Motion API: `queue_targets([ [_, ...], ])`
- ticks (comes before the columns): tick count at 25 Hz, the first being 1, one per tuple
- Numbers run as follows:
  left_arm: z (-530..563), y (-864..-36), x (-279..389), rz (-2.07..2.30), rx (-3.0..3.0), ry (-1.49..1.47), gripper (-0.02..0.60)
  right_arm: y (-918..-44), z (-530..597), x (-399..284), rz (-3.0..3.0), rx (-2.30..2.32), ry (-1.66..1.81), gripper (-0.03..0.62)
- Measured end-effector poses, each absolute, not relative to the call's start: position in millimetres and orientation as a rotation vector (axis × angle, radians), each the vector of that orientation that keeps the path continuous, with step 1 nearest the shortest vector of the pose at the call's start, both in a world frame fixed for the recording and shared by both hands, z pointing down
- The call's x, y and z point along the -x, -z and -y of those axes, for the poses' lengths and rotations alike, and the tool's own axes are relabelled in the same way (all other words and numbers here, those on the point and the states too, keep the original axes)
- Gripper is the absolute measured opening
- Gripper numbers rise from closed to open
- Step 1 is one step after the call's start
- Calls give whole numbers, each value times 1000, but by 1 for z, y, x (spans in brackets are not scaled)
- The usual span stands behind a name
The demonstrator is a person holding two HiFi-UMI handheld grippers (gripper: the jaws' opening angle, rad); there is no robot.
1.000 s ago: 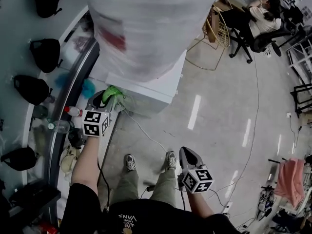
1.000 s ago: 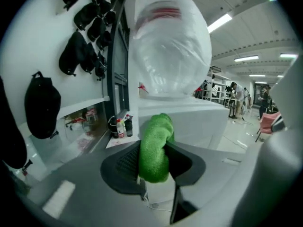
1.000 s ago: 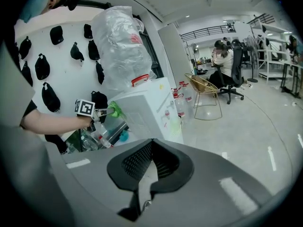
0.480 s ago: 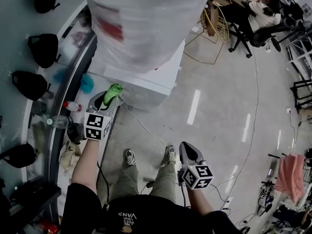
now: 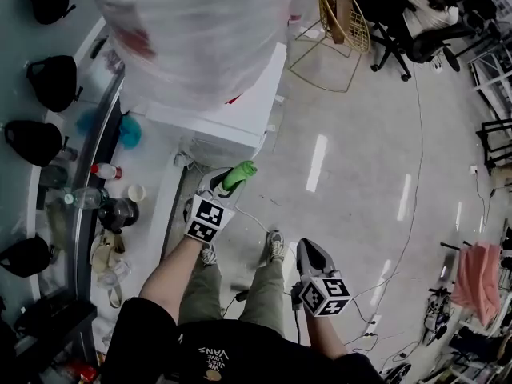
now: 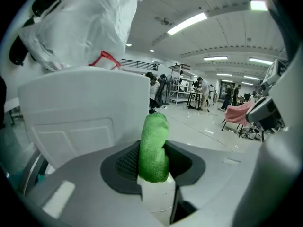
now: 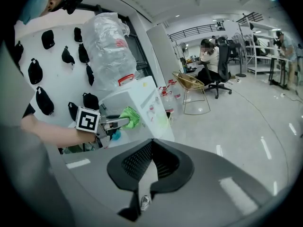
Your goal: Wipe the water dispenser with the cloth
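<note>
The white water dispenser (image 5: 240, 118) stands ahead of me, its big bottle (image 5: 192, 30) wrapped in clear plastic. My left gripper (image 5: 230, 181) is shut on a green cloth (image 5: 239, 174), held just off the dispenser's front right corner. In the left gripper view the cloth (image 6: 154, 148) sticks up between the jaws, with the dispenser's white side (image 6: 90, 112) close behind. My right gripper (image 5: 308, 254) hangs low by my right leg, shut and empty. The right gripper view shows the dispenser (image 7: 137, 110) and the left gripper with the cloth (image 7: 130, 117) from the side.
A curved counter (image 5: 104, 174) at left carries bottles, a cup and a dark kettle (image 5: 120, 213). Black caps (image 5: 52, 82) hang on the wall. A cable (image 5: 248, 218) runs across the floor by my feet. A wire basket (image 5: 340, 10) and a seated person on an office chair (image 5: 424, 30) are far right.
My left gripper has swung right with the cloth, from the dispenser's front left near the counter to its front right corner. The right gripper has stayed low.
</note>
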State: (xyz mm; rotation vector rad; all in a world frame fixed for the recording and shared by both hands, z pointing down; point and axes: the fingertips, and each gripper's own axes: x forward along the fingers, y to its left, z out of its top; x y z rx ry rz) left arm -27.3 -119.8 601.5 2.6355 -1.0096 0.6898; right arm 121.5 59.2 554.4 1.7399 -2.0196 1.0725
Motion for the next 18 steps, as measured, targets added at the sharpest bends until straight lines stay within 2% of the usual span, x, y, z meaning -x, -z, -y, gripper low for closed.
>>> queue_targets([
  [7, 144, -612, 18, 1098, -2573, -698, 133, -552, -61, -145, 1985, -1759, -1055, 5],
  [18, 187, -610, 112, 1338, -2445, -675, 133, -558, -45, -114, 2062, -1680, -1043, 5],
])
